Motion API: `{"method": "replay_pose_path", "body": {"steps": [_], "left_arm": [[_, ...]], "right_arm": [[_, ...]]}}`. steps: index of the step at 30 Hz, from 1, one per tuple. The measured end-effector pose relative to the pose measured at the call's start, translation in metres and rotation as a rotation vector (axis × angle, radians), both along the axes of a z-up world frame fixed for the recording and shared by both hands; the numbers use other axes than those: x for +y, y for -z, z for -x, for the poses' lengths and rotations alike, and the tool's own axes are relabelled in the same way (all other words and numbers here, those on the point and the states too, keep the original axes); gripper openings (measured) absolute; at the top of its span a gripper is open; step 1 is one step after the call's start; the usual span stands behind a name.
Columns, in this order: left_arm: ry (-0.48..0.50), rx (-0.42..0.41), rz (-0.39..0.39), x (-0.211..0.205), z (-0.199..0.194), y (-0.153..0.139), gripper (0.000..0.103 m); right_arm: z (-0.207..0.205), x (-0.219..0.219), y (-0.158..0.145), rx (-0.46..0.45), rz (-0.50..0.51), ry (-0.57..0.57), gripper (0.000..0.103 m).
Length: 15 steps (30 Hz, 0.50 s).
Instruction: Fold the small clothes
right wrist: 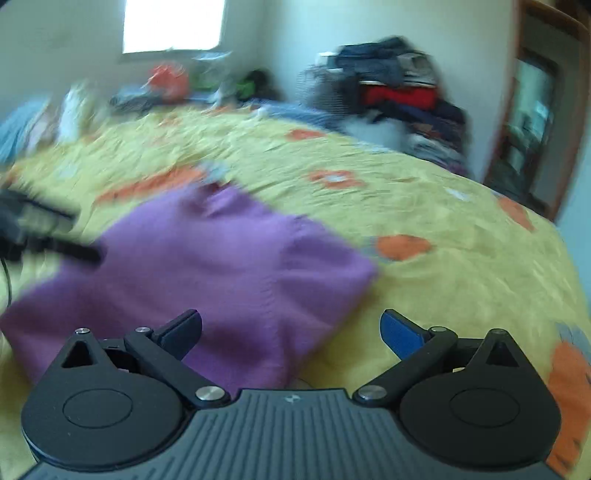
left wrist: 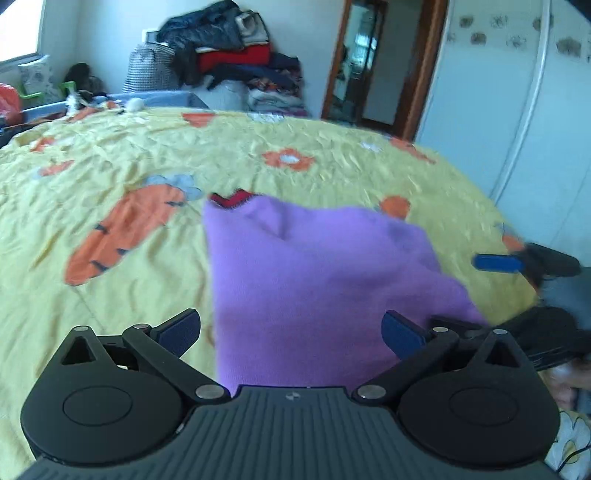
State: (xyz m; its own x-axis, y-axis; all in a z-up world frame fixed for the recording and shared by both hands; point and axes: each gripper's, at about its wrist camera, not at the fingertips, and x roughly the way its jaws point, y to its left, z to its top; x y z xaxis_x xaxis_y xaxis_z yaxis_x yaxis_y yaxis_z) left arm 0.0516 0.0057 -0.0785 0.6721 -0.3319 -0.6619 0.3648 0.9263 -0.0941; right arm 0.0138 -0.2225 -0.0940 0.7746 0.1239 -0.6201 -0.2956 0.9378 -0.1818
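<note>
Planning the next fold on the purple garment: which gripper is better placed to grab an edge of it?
Left, probably. The open left gripper has the purple garment directly between its fingers; the open right gripper straddles the garment's corner and bare yellow bedspread.

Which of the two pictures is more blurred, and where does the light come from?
Right wrist view: strong motion blur; the purple knitted garment and the yellow carrot-print bedspread are smeared, and the bright window is overexposed. Left wrist view: sharper, with only mild blur on the garment; daylight enters at the upper left. Both views bend straight lines, as fisheye lenses do.
</note>
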Motion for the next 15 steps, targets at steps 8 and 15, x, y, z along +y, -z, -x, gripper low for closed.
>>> {"method": "replay_pose_path", "body": {"steps": [8,15], "left_arm": [[-0.013,0.006,0.060,0.031,0.062,-0.012,0.103],[0.043,0.119,-0.090,0.000,0.105,0.030,0.103]], "right_arm": [[0.045,-0.010,-0.019,-0.068,-0.059,0.104,0.103],[0.061,-0.003,-0.004,-0.039,0.052,0.237,0.103]]}}
